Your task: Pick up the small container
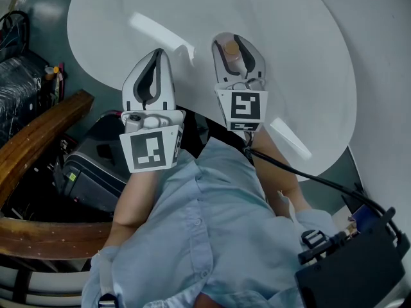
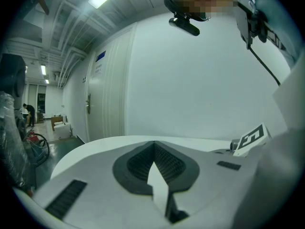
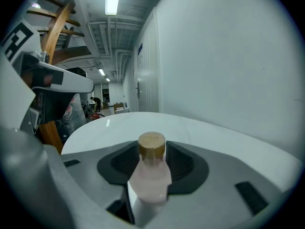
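Note:
The small container [image 1: 233, 50] is a pale pink bottle with a tan cap, standing on the round white table [image 1: 289, 37]. My right gripper [image 1: 236, 42] reaches around it, jaws spread wide, one on each side of it. In the right gripper view the bottle [image 3: 151, 175] stands upright in the middle of the gap between the dark pads [image 3: 183, 163], and I see no pad pressing on it. To the left of it, my left gripper [image 1: 156, 52] hovers at the table's near edge with its tips together and nothing between them [image 2: 155, 146].
A curved wooden chair rail [image 1: 38, 133] and a black bag [image 1: 96, 169] sit at the left, below the table edge. A black cable [image 1: 302, 175] runs from the right gripper to a black device [image 1: 359, 268] at the lower right.

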The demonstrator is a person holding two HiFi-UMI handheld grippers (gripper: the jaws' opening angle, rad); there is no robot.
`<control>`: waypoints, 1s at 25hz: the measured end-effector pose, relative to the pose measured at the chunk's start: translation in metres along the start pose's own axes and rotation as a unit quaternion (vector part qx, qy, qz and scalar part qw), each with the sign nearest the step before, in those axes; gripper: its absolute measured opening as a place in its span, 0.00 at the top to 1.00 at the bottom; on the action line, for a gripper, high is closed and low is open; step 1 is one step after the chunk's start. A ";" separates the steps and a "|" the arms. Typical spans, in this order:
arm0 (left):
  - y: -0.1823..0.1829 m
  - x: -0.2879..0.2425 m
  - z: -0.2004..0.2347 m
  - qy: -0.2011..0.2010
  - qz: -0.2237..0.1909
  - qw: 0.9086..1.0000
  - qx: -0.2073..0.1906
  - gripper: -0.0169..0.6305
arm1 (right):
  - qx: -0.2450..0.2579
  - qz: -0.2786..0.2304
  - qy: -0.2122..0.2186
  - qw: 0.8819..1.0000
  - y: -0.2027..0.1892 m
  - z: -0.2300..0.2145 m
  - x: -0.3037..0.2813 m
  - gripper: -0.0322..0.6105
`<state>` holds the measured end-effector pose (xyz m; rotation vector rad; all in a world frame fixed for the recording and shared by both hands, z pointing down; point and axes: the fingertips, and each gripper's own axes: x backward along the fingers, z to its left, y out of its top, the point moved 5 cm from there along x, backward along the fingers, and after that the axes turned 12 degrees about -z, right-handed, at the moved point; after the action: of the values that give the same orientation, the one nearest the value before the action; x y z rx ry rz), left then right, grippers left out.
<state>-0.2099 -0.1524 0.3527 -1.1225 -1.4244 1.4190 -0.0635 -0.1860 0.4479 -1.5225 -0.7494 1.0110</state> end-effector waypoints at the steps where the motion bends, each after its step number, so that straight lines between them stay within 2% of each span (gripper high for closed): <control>1: 0.000 0.000 0.000 0.000 0.000 1.000 0.000 0.97 | 0.001 -0.001 0.000 1.000 0.001 0.001 -0.001 0.69; 4: 0.000 -0.001 0.000 -0.001 -0.001 1.000 0.000 0.97 | 0.003 -0.004 -0.001 1.000 0.002 0.002 -0.003 0.75; 18: 0.003 -0.002 -0.001 0.004 -0.005 1.000 -0.008 0.97 | -0.005 0.001 0.004 1.000 -0.003 -0.002 -0.005 0.76; 22: 0.015 0.003 0.003 0.018 -0.006 1.000 0.012 0.98 | -0.007 0.000 0.006 1.000 0.006 0.005 -0.004 0.76; 25: 0.008 -0.001 0.002 0.014 -0.008 1.000 -0.002 0.98 | -0.015 -0.005 0.009 1.000 0.002 0.001 -0.007 0.76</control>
<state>-0.2108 -0.1539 0.3446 -1.1279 -1.4143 1.3835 -0.0672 -0.1921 0.4473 -1.5499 -0.7613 0.9827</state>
